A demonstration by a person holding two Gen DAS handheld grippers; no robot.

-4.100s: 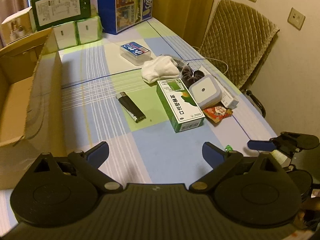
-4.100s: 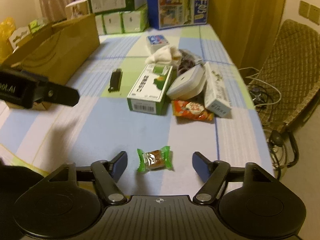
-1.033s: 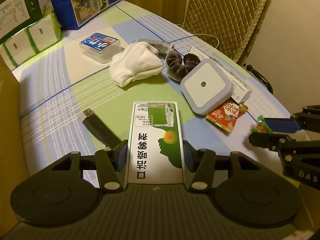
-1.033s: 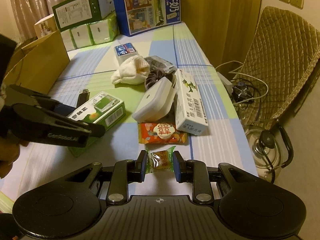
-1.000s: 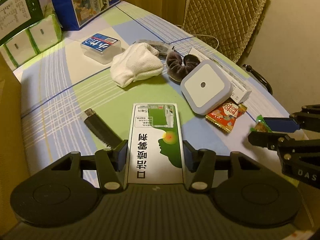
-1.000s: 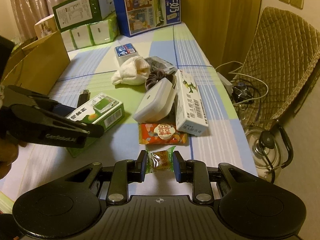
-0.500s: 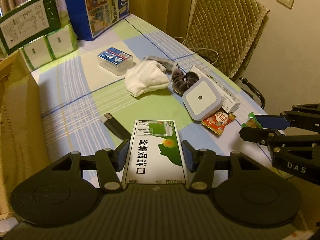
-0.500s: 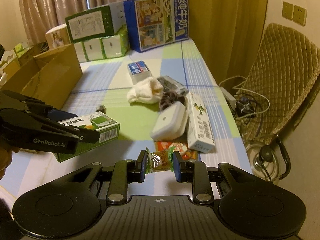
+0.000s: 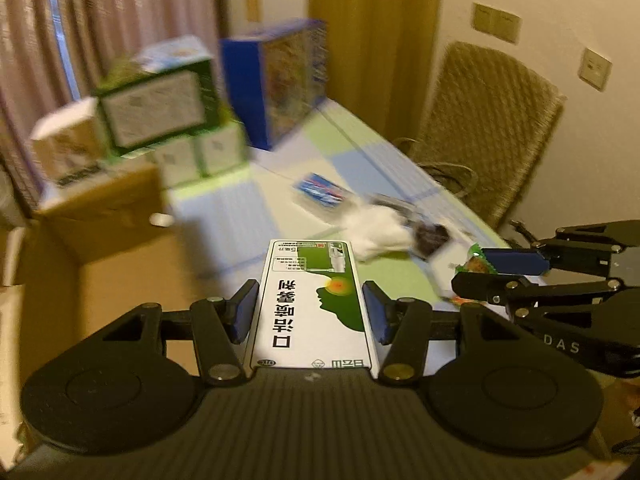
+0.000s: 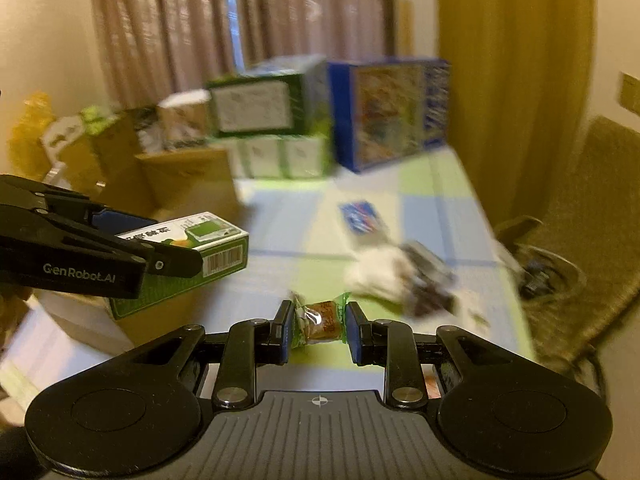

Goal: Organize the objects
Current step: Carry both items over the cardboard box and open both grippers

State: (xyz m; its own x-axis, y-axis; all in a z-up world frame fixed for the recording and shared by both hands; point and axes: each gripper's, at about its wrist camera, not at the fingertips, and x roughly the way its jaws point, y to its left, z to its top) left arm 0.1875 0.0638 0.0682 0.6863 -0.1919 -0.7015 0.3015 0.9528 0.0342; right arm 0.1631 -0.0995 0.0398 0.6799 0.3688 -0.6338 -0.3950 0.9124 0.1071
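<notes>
Left gripper (image 9: 308, 312) pinching green box (image 9: 312, 300), right gripper (image 10: 316, 330) pinching candy (image 10: 320, 322); both now lifted off table (image 10: 280, 216), swung toward cardboard box (image 9: 104, 240) at left of frame, likely for dropping in.

Dim warm indoor light; background motion-blurred; fisheye-bent edges, dark corners.

At my twelve o'clock pale curtains (image 10: 240, 20) hang behind the table, and a mustard drape (image 10: 512, 60) falls at one o'clock. Below them a tall blue carton (image 10: 384, 112) stands on the checked tablecloth (image 10: 432, 208), touching a stack of green-and-white boxes (image 10: 256, 112) at eleven. A quilted chair (image 9: 492, 132) sits at two o'clock under two wall plates (image 9: 496, 22). The yellow thing (image 10: 28, 136) at nine is blurred, perhaps a bag.
</notes>
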